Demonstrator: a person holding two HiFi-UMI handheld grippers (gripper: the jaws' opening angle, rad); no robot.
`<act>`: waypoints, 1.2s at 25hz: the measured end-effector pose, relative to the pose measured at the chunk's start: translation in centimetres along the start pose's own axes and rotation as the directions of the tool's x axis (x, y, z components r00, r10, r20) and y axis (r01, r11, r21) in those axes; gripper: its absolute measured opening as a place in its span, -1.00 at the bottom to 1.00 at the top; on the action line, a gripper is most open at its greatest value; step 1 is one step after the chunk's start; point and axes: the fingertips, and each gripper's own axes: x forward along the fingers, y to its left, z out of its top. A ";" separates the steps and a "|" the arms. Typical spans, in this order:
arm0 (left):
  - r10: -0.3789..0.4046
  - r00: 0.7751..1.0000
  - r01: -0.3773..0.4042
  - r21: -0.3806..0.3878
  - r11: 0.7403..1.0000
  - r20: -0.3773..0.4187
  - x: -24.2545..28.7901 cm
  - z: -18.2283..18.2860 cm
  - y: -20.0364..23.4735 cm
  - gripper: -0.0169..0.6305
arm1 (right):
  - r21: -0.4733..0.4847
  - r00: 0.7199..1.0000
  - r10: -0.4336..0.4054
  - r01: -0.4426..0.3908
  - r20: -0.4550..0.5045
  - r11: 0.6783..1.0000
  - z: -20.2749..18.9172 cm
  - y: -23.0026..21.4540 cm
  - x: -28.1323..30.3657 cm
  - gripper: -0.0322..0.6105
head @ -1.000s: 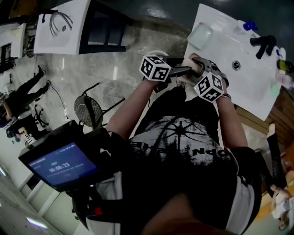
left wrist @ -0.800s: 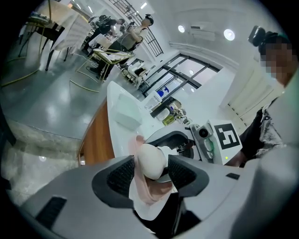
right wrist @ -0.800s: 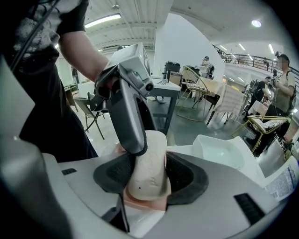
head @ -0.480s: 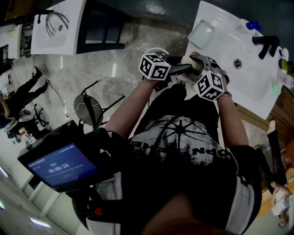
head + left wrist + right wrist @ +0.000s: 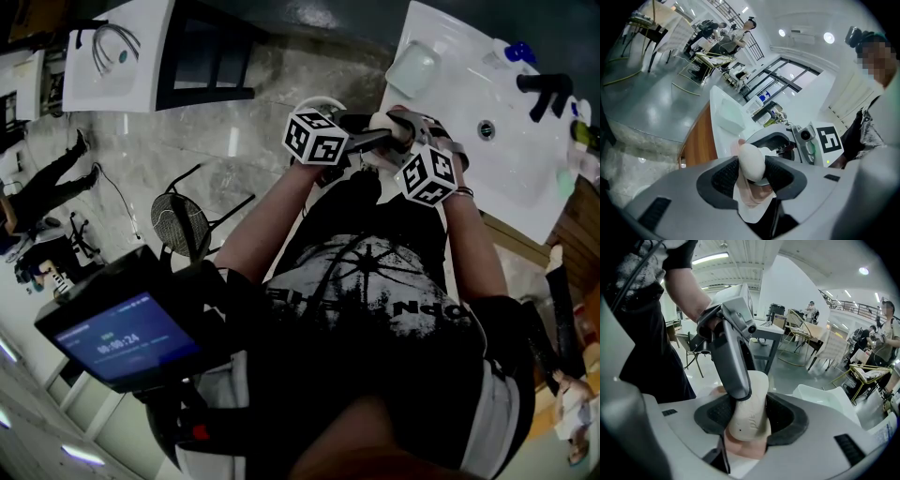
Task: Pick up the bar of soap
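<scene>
A black short-sleeved T-shirt [image 5: 375, 291] fills the frame's centre, printed in white with a radiating line graphic and block lettering. A thin dark wristband [image 5: 463, 194] circles the wrist at upper right. Lower right, a white panel [image 5: 495, 422] edges the dark clothing.

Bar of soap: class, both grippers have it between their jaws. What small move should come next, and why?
Probably let the left gripper finish closing before anything else moves. Its jaws are closing on the bar of soap, with the pads already against it, while the right gripper grips the same bar. If the right one let go early, the soap might drop.
</scene>
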 end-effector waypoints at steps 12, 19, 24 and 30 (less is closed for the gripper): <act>0.004 0.999 -0.005 0.019 1.000 0.036 -0.7 1.7 -0.3 -0.40 | -0.029 0.999 -0.040 0.040 0.023 0.999 1.3 -1.3 -0.5 -0.24; 0.007 0.997 -0.012 0.072 0.997 0.070 -1.2 3.9 -2.2 -0.40 | -0.052 0.995 -0.087 0.089 0.046 0.995 2.6 -2.5 -2.7 -0.24; 0.001 0.995 -0.013 0.129 0.992 0.098 -1.7 6.1 -3.9 -0.40 | -0.078 0.988 -0.137 0.142 0.065 0.987 4.0 -3.9 -4.8 -0.24; -0.013 0.993 -0.011 0.193 0.981 0.121 -1.8 8.6 -6.3 -0.40 | -0.115 0.976 -0.201 0.210 0.088 0.971 4.5 -5.4 -7.2 -0.24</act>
